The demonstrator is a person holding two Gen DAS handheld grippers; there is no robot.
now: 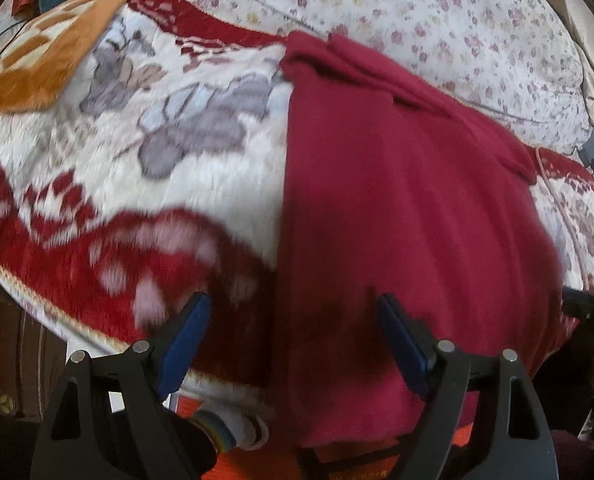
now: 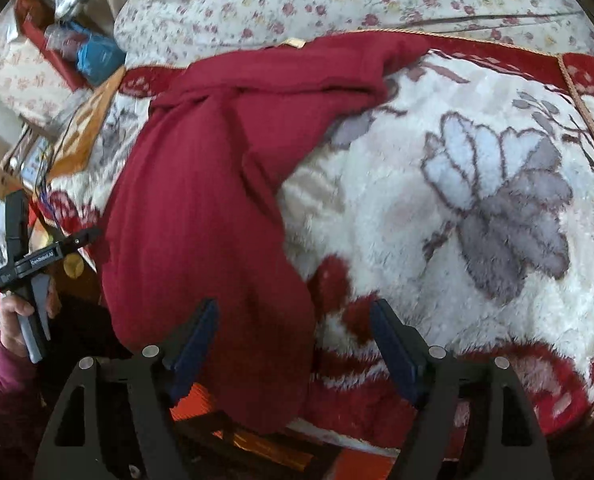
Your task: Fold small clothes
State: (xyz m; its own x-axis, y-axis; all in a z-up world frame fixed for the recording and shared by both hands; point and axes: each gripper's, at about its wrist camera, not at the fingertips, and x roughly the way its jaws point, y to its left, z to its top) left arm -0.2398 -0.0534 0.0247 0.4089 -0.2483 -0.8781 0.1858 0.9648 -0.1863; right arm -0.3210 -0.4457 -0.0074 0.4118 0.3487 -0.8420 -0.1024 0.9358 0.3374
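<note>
A dark red garment (image 1: 397, 208) lies lengthwise on a fluffy white-and-red flowered blanket (image 1: 157, 152), its near end hanging over the bed's front edge. In the right wrist view the garment (image 2: 201, 208) fills the left middle, with a folded sleeve or collar part at the far end. My left gripper (image 1: 295, 308) is open, hovering over the garment's left edge at its near end. My right gripper (image 2: 295, 312) is open above the garment's right near edge and the blanket (image 2: 457, 240). Neither holds anything. The left gripper's handle (image 2: 29, 264) and the hand on it show at far left.
An orange checked cushion (image 1: 45, 56) lies at the far left of the bed. A flowered quilt (image 1: 377, 0) covers the back. Clutter with a blue bag (image 2: 97, 54) sits beyond the bed's left side. An orange box (image 2: 257, 440) is below the bed edge.
</note>
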